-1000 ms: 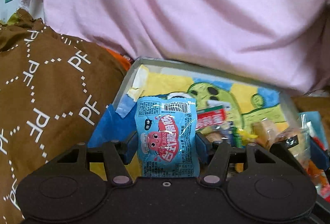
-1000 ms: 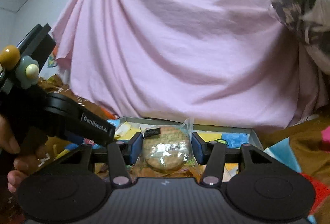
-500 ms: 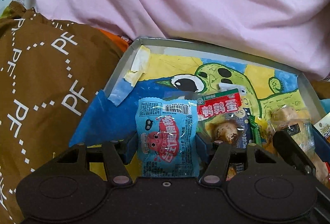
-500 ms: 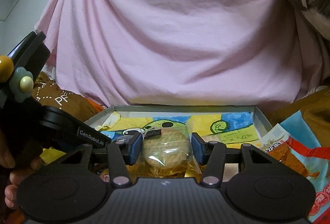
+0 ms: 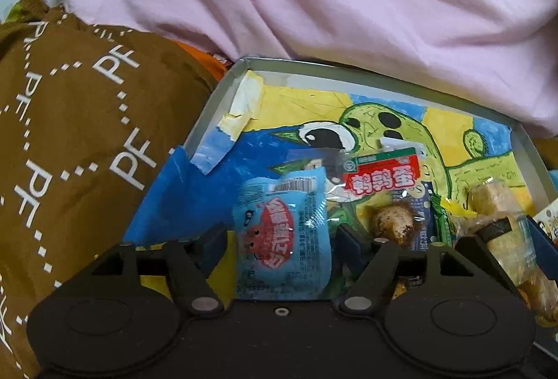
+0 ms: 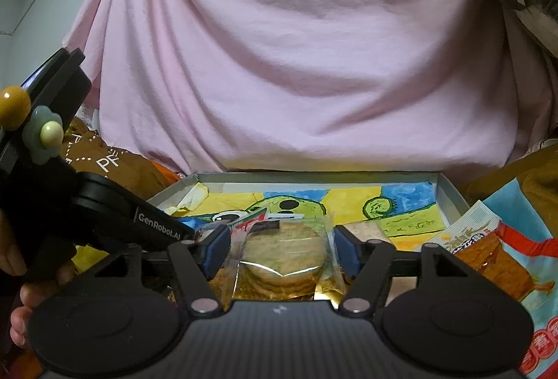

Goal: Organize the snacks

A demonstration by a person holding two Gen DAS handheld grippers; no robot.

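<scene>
A light blue snack packet (image 5: 282,236) with a red cartoon leans tilted between the fingers of my left gripper (image 5: 280,246). Its jaws are opening, with a gap on each side of the packet. The packet's lower end rests in the grey tray (image 5: 209,120), whose floor bears a green cartoon drawing. In the right wrist view, a clear-wrapped stack of round biscuits (image 6: 284,257) sits between the fingers of my right gripper (image 6: 282,250). These jaws are opening too, and the pads no longer press the wrapper. The biscuits rest low over the tray (image 6: 450,194).
A red-labelled egg packet (image 5: 382,176) and other wrapped snacks lie in the tray's right half. Brown patterned cloth (image 5: 69,152) rises on the left, pink cloth (image 5: 314,12) behind. An orange snack bag (image 6: 488,257) leans at the tray's right. A hand (image 6: 21,309) holds the left gripper's body.
Both grippers came down toward the tray. Their jaws, shut on the blue packet and the biscuits before, have spread, and the blue packet has tipped to one side.
</scene>
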